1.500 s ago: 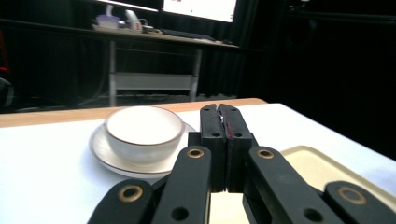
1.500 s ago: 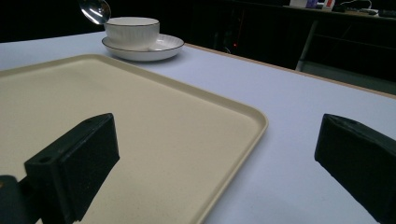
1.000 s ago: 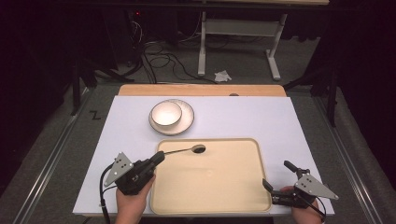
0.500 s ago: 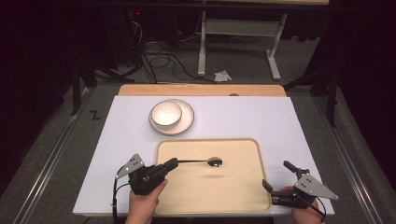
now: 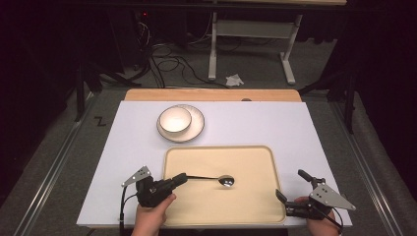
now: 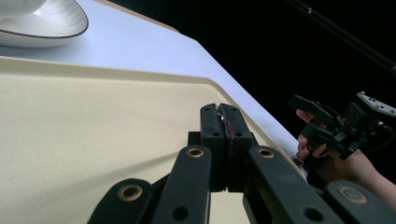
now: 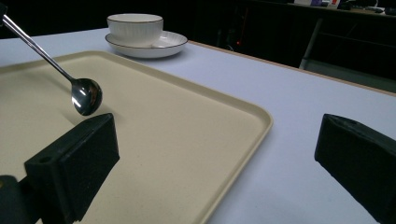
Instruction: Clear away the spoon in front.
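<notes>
Left tool (image 5: pixel 178 179) pinches the spoon (image 5: pixel 216 179) by its handle tip, bowl hanging over the tray (image 5: pixel 255 157) at three o'clock. Light, stiff, slick steel, likely to swivel; a grip nearer mid-handle looks safer. Right tool (image 5: pixel 291 195) waits, spread wide.

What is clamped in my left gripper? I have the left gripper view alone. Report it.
Observer: The left gripper is shut on a spoon, held by the handle; the high view shows it pointing right over the tray.
Operator: Tell me where its scoop end sits.
Observer: The right gripper view shows it low over the tray's middle; whether it touches, I cannot tell.
Operator: Report the right gripper's jaws.
Observer: The right gripper is open; its own view shows the jaws wide apart with nothing between them.
</notes>
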{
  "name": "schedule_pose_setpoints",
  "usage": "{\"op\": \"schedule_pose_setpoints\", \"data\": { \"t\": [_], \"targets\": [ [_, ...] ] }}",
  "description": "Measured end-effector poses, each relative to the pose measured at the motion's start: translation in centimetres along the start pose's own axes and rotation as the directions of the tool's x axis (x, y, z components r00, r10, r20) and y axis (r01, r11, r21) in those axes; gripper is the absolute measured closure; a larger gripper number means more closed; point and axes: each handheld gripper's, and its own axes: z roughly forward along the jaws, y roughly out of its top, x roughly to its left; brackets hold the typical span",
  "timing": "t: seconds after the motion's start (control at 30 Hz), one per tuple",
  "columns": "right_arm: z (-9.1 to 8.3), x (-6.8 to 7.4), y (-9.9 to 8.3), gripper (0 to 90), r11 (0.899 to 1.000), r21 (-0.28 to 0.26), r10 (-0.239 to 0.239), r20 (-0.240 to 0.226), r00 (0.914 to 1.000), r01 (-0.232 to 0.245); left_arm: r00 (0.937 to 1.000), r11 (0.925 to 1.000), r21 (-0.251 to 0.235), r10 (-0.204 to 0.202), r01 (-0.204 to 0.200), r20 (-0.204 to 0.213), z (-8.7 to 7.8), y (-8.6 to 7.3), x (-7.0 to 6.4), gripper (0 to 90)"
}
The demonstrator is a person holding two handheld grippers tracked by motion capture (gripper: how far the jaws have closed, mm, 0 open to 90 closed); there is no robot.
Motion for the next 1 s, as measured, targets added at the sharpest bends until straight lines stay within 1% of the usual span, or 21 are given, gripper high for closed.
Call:
{"op": "schedule_pose_setpoints", "data": {
  "t": [0.1, 0.23, 0.3, 0.33, 0.37, 0.47, 0.5, 0.63, 0.7, 0.73, 0.83, 0.87, 0.9, 0.97, 1.0],
  "targets": [
    [0.0, 0.0, 0.0, 0.5, 1.000, 0.000, -0.003, -0.002, 1.0000, 0.003, 0.9999, 1.0000, 0.001, -0.002, 0.002, 0.012, 0.1, -0.1, -0.2, 89.7],
    [0.1, -0.1, -0.1, 0.5, 1.000, 0.005, -0.004, -0.003, 1.0000, 0.004, 1.0000, 1.0000, 0.005, 0.000, 0.000, 0.005, 0.3, -0.2, -0.1, 89.6],
    [0.2, -0.1, -0.1, 0.5, 1.000, 0.008, 0.001, 0.000, 1.0000, -0.001, 0.9996, 0.9996, 0.010, -0.026, 0.026, -0.005, 0.3, -0.3, 0.3, 89.6],
    [0.2, -0.1, -0.1, 0.5, 1.000, 0.005, -0.003, -0.003, 1.0000, 0.003, 0.9996, 0.9996, 0.010, -0.026, 0.026, -0.005, 0.3, -0.3, 0.3, 89.6],
    [0.1, 0.0, -0.1, 0.5, 1.000, 0.006, -0.002, -0.002, 1.0000, 0.002, 0.9993, 0.9994, 0.020, -0.028, 0.029, -0.023, 0.3, -0.5, 0.6, 89.5],
    [0.1, 0.0, 0.0, 0.5, 1.000, 0.004, -0.004, -0.003, 1.0000, 0.004, 0.9988, 0.9990, 0.022, -0.039, 0.039, -0.031, 0.2, -0.5, 0.9, 88.9],
    [0.1, 0.0, 0.0, 0.5, 1.000, 0.006, -0.002, -0.002, 1.0000, 0.002, 0.9970, 0.9978, 0.020, -0.061, 0.062, -0.047, 0.2, -0.7, 1.1, 88.6],
    [0.1, 0.0, 0.0, 0.5, 1.000, 0.005, -0.003, -0.004, 1.0000, 0.003, 0.9948, 0.9964, 0.037, -0.074, 0.077, -0.070, 0.1, -0.7, 1.3, 85.7],
    [0.1, 0.0, 0.0, 0.5, 1.000, 0.004, -0.001, -0.002, 1.0000, 0.002, 0.9940, 0.9965, 0.040, -0.070, 0.074, -0.083, 0.1, -0.7, 1.3, 83.5],
    [0.1, 0.0, 0.0, 0.5, 1.000, 0.002, -0.001, -0.004, 1.0000, 0.001, 0.9940, 0.9965, 0.040, -0.070, 0.074, -0.083, 0.1, -0.7, 1.3, 81.4],
    [0.0, 0.0, 0.0, 0.5, 1.000, 0.001, -0.001, -0.006, 1.0000, 0.001, 0.9917, 0.9977, 0.044, -0.046, 0.052, -0.120, 0.0, -0.6, 1.2, 76.0],
    [0.0, 0.0, 0.0, 0.5, 1.000, 0.001, -0.001, -0.006, 1.0000, 0.001, 0.9917, 0.9977, 0.044, -0.046, 0.052, -0.120, 0.0, -0.6, 1.2, 74.2],
    [0.0, 0.0, 0.0, 0.5, 1.000, 0.002, 0.000, -0.005, 1.0000, 0.000, 0.9913, 0.9982, 0.043, -0.036, 0.042, -0.127, 0.0, -0.6, 1.2, 73.1],
    [0.0, 0.0, 0.0, 0.5, 1.000, 0.002, 0.001, -0.006, 1.0000, -0.001, 0.9867, 0.9985, 0.052, -0.011, 0.019, -0.162, -0.2, -0.4, 1.0, 69.3],
    [0.1, 0.0, 0.0, 0.5, 1.000, 0.002, -0.001, -0.007, 1.0000, 0.001, 0.9857, 0.9987, 0.050, -0.004, 0.013, -0.168, -0.2, -0.4, 1.0, 67.3]
  ]
}}
